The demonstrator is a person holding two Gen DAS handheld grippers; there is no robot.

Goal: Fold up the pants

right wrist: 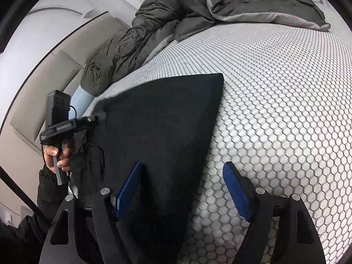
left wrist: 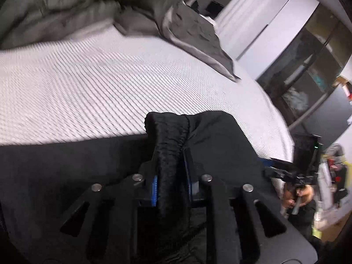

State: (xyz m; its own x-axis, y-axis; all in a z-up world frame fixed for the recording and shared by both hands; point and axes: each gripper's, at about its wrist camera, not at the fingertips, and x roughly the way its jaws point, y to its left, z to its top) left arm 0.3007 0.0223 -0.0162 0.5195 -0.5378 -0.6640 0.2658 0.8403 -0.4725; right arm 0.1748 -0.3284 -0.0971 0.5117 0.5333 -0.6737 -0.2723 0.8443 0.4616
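Observation:
Black pants (right wrist: 158, 114) lie folded flat on the mattress, narrowing toward me in the right wrist view. My left gripper (left wrist: 170, 154) is shut on a bunched, gathered band of the pants (left wrist: 167, 132), which stands up between its blue pads. From the right wrist view the left gripper (right wrist: 100, 116) pinches the cloth at its left edge, held by a hand (right wrist: 57, 156). My right gripper (right wrist: 182, 189) stands open just above the near end of the pants. Its left pad (right wrist: 128, 189) is over the cloth and its right pad (right wrist: 236, 194) over bare mattress, neither pressing.
The white honeycomb-patterned mattress (right wrist: 275, 110) stretches right and away. A rumpled grey-green duvet (right wrist: 154, 26) is heaped along the far side. A beige padded panel (right wrist: 44, 77) rises at the left. White cupboards (left wrist: 264, 22) and cluttered shelves (left wrist: 330, 176) stand beyond the bed.

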